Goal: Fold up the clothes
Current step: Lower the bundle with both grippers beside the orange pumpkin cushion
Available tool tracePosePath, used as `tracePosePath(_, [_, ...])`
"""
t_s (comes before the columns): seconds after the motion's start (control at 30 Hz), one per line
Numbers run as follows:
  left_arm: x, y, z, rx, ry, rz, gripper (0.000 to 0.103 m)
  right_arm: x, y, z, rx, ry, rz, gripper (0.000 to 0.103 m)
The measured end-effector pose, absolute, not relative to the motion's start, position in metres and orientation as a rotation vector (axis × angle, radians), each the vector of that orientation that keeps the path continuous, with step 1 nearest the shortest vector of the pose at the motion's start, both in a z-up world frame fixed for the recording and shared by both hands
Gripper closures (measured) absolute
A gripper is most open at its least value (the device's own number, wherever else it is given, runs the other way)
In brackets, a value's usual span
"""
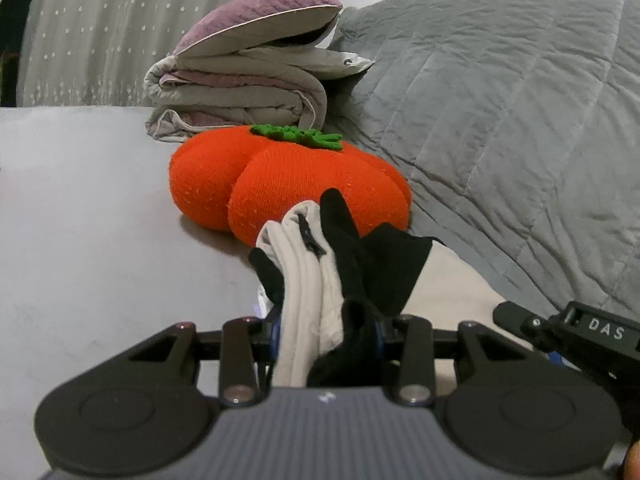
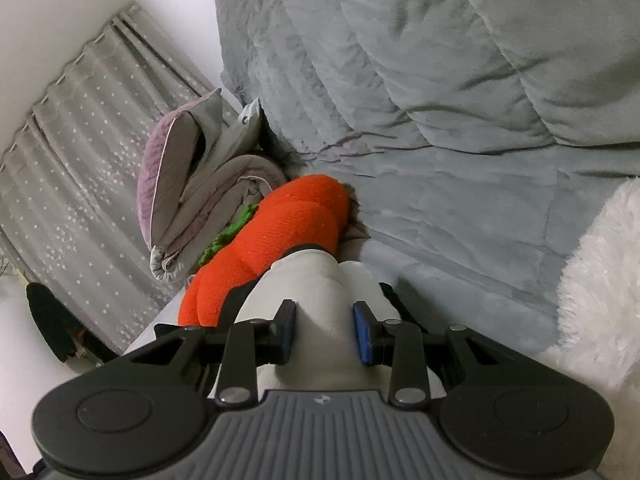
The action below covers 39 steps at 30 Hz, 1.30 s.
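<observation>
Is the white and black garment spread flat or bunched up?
Bunched up: the white and black garment hangs in gathered folds, pinched by the left gripper and the right gripper.

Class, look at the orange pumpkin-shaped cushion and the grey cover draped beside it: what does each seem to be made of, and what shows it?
Orange cushion: knitted yarn, matte; fine ribbed stitches and a crocheted-looking green top.
Grey cover: quilted fabric, probably padded; stitched lines, soft puffy creases, slightly velvety in the right wrist view.

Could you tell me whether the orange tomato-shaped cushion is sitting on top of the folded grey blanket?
No, the orange cushion rests on the bed surface in front of the folded blanket, which carries a purple pillow instead.
</observation>
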<state>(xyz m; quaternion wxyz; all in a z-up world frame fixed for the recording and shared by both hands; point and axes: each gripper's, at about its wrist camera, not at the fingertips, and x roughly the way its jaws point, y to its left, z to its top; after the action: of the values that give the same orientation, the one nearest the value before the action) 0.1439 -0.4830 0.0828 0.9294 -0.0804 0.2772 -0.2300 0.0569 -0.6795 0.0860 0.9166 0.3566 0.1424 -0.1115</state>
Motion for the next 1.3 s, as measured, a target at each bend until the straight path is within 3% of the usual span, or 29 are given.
tracePosePath(0.27, [0.141,-0.482,0.084,-0.198,0.545,-0.486,0.067,0.047,-0.682,0.093,0.75,0.191,-0.226,0.073])
tracePosePath(0.57, [0.143,-0.486,0.074,-0.162,0.526,-0.467,0.065,0.052,-0.684,0.08,0.775,0.248,-0.256,0.072])
tracePosePath(0.93, [0.142,-0.486,0.072,-0.161,0.538,-0.452,0.064,0.023,-0.686,0.111,0.745,0.22,-0.382,0.069])
tracePosePath(1.0, [0.142,-0.486,0.072,-0.159,0.538,-0.452,0.064,0.019,-0.686,0.114,0.759,0.229,-0.316,0.079])
tracePosePath(1.23, [0.144,-0.483,0.073,-0.164,0.551,-0.461,0.062,0.039,-0.646,0.12,0.569,0.35,-0.165,0.083])
tracePosePath(1.3, [0.145,-0.482,0.073,-0.169,0.56,-0.469,0.06,0.047,-0.641,0.109,0.549,0.403,-0.178,0.091])
